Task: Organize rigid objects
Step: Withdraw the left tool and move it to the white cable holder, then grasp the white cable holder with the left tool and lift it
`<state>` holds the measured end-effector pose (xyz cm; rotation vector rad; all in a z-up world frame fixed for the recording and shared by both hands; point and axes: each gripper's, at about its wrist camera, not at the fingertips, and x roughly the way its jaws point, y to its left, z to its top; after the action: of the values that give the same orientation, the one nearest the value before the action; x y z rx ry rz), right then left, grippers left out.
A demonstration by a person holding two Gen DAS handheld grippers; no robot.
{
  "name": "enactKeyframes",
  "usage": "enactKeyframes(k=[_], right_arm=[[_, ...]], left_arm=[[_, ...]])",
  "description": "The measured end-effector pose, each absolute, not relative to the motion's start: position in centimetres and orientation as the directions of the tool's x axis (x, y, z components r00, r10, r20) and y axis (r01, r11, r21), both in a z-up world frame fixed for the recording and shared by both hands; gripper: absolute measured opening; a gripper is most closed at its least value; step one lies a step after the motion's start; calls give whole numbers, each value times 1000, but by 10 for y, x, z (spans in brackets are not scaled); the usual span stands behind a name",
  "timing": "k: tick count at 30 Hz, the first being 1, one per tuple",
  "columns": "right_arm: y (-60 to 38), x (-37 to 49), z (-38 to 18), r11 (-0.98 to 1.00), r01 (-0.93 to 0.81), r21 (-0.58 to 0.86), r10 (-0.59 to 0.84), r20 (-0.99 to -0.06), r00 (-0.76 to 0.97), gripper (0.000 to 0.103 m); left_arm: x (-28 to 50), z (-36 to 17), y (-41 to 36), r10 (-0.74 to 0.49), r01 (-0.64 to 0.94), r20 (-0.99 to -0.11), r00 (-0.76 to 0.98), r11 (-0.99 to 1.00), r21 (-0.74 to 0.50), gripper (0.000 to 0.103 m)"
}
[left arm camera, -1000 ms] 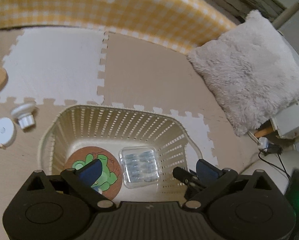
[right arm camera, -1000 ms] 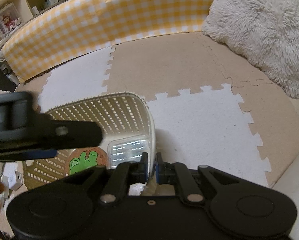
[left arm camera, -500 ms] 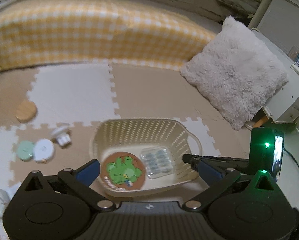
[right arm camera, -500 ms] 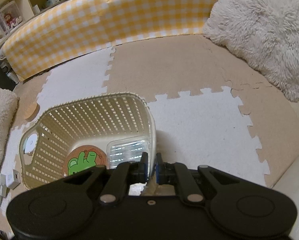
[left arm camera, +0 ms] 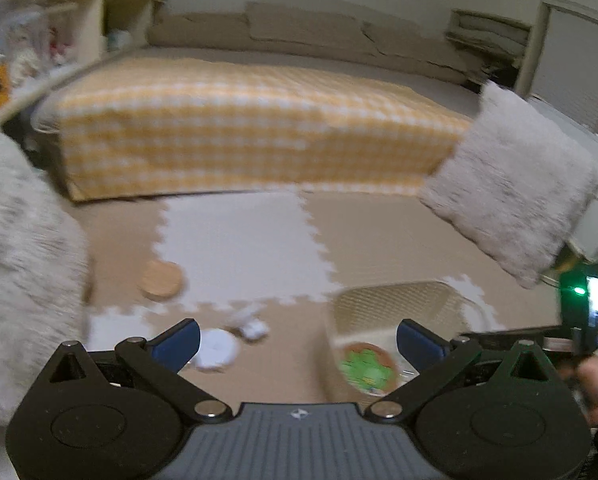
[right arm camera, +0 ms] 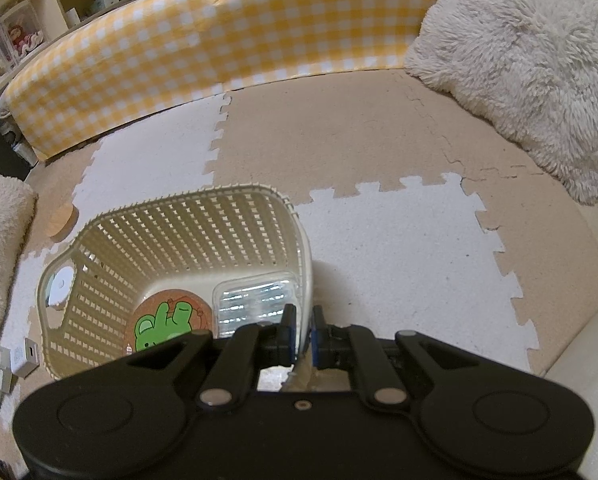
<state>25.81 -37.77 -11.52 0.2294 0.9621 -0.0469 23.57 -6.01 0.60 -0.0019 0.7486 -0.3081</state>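
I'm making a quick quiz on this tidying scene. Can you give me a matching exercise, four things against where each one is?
Things:
1 frog coaster
2 clear plastic tray
3 wooden disc
4 right gripper

Places:
A on the foam mat outside the basket
B clamped on the basket's rim
C basket floor, left part
D basket floor, against the right wall

Pairs: 1-C, 2-D, 3-A, 4-B

The left claw (left arm camera: pixel 295 338) (jaws wide, empty) has lifted away from the basket (left arm camera: pixel 403 300).
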Motion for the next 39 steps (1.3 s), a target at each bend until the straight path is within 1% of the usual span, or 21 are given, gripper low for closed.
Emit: enactKeyframes(k=[4, 8, 11, 15, 18, 21, 22, 24, 27, 34, 36, 39], right_arm=[[-378, 259, -115, 976, 139, 169, 60, -819, 571, 7], [-377, 259, -115, 979, 131, 158, 56, -821, 569, 7], [-377, 259, -115, 979, 128, 156, 56, -821, 568, 7], [-376, 259, -115, 981, 121, 149, 54, -820, 570, 8], [-375, 259, -115, 982, 118, 145, 52, -819, 571, 8], [-374, 259, -115, 983, 116, 142, 51, -819, 571, 8], [-374, 258, -115, 983, 115, 140, 50, -819, 572, 8], [-374, 259, -115, 984, 113, 137, 49, -819, 572, 8], [-373, 259, -115, 984, 113, 135, 47, -819, 572, 8], [-373, 259, -115, 986, 107, 129, 45, -820, 571, 8], [-374, 259, -115, 986, 107, 128, 45, -821, 570, 8], [-374, 259, -115, 986, 106, 127, 45, -821, 569, 8]], left_arm=[[241, 8, -25, -229, 228, -653, 722, 970, -88, 103], [245, 4, 7, -171, 201, -654, 737, 979, -30, 103], [248, -6, 29, -172, 218, -665, 727, 976, -15, 103], [254, -29, 54, -230, 276, -709, 667, 960, -51, 103], [259, -48, 60, -261, 332, -763, 591, 941, -65, 103], [262, -68, 58, -260, 374, -812, 523, 926, -55, 103], [263, -74, 57, -258, 391, -825, 502, 919, -49, 101], [266, -85, 55, -245, 430, -850, 467, 903, -24, 89], [269, -105, 57, -185, 464, -887, 422, 885, 36, 82], [278, -138, 72, -118, 471, -938, 324, 880, 52, 76], [283, -146, 75, -100, 468, -949, 298, 882, 54, 70], [289, -157, 77, -81, 465, -965, 249, 884, 45, 67]])
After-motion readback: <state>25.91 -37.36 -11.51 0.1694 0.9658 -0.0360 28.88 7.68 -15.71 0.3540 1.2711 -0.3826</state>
